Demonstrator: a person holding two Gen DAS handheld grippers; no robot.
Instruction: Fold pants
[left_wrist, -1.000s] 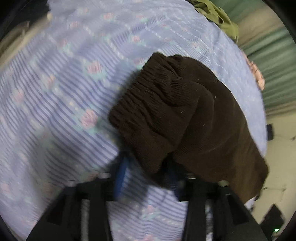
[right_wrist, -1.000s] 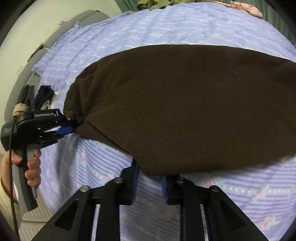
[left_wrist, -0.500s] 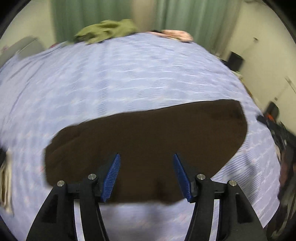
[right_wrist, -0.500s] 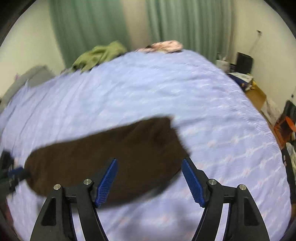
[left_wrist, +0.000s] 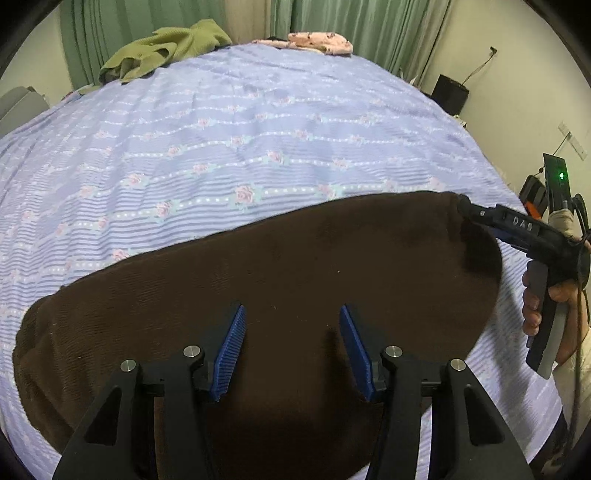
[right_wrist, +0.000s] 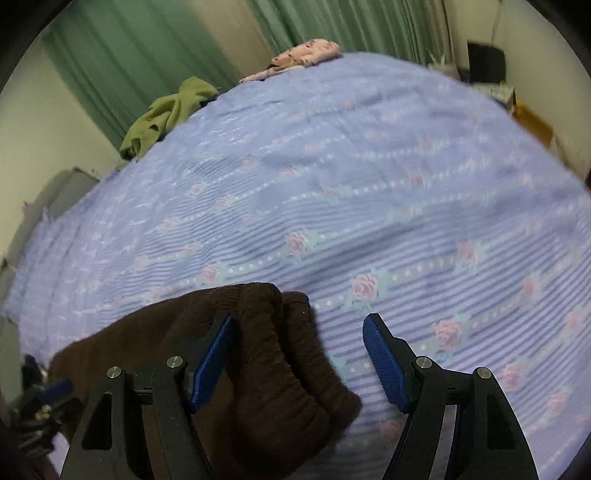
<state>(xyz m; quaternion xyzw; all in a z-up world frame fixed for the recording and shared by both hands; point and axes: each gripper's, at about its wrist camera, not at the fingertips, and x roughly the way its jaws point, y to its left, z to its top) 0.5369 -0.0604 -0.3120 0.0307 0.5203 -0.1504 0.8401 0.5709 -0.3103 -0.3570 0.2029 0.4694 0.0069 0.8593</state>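
The dark brown pants lie folded in a long band across the lilac flowered bedsheet. My left gripper hovers over their near middle. Its jaws are closing, and the blue pads press on nothing. In the right wrist view my right gripper stands open over the gathered waistband end of the pants, with one pad above the cloth and the other above the sheet. The left wrist view shows the right gripper, held by a hand, at the pants' far right corner.
A green garment and a pink patterned one lie at the bed's far edge, in front of green curtains. A black box stands on the floor past the bed's right side. The bed edge runs close on the right.
A second ago both grippers were shut on the pants' edge. Both have let go and drawn back. The pants now lie flat on the sheet.
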